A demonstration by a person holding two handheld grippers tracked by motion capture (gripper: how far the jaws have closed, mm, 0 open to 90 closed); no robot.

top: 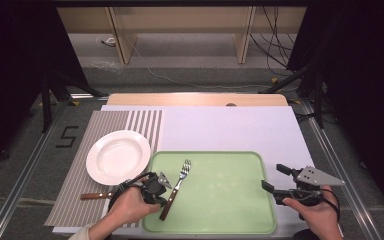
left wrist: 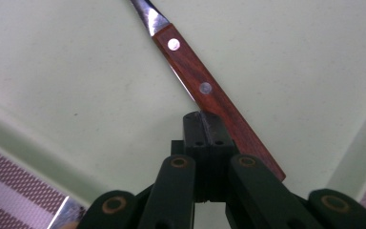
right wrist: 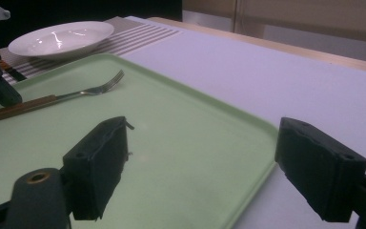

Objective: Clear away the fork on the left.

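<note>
Two hands are entering at the near edge of the desk in the high view: the left hand [top: 130, 205] is holding the left gripper [top: 156, 192] over the near left corner of the green tray [top: 220, 200], touching the wooden handle of the fork [top: 176, 187], which is lying on the tray's left part with its tines pointing toward the far edge. A white plate [top: 117, 156] is sitting on the striped placemat [top: 80, 170], left of the tray, and a knife [top: 97, 195] is lying near it. The right hand [top: 317, 212] is holding the right gripper [top: 275, 180] at the tray's right edge. Left gripper view: jaws are closing narrowly together against the fork [left wrist: 209, 95] handle on the tray [left wrist: 76, 71]. Right gripper view: jaws are standing wide apart, holding nothing, straddling the tray [right wrist: 195, 157] rim; the fork [right wrist: 52, 100] and plate [right wrist: 59, 38] are lying beyond.
</note>
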